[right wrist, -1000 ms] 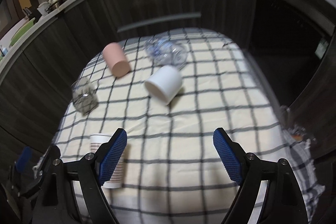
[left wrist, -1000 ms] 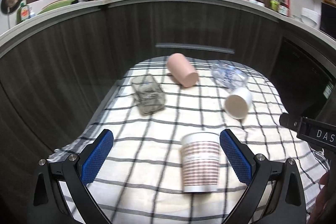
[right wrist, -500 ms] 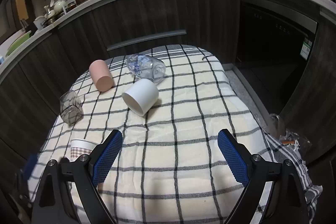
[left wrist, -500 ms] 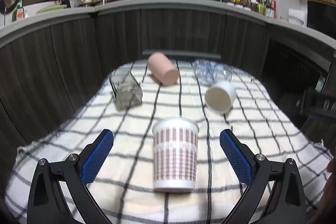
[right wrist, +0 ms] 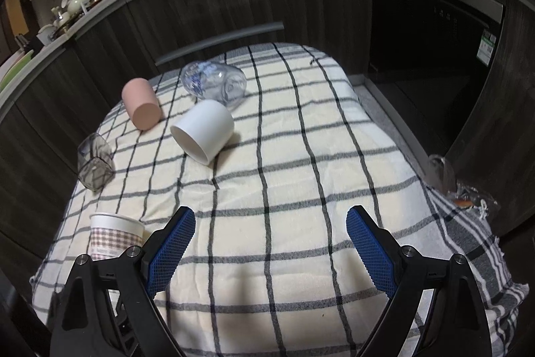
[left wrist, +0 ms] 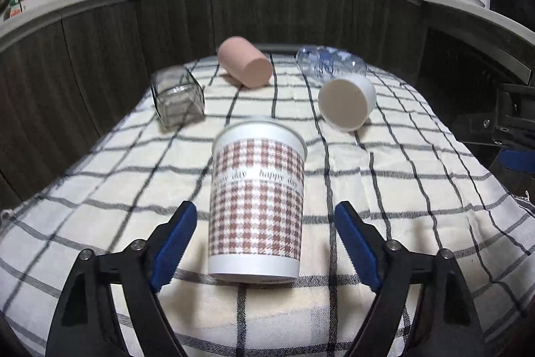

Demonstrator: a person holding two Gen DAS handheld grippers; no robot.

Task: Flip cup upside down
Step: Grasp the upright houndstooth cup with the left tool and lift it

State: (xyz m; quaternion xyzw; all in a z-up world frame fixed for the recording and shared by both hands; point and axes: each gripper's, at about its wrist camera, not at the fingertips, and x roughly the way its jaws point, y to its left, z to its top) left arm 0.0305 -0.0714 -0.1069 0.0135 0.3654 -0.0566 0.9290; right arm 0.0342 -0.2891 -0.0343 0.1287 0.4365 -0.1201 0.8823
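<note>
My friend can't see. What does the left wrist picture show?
A checked paper cup stands upright on a checked cloth, between the open blue fingers of the left hand-held gripper, not touched. Behind it lie a pink cup, a white cup, a glass and a clear bottle.

The left gripper (left wrist: 264, 226) is showing two black angular arms, each carrying a blue ribbed pad and round silver screws. The right gripper (right wrist: 271, 236) is wearing the same black frame, its blue pads (right wrist: 369, 251) showing a fine crosshatch, silver screws sitting behind them
</note>
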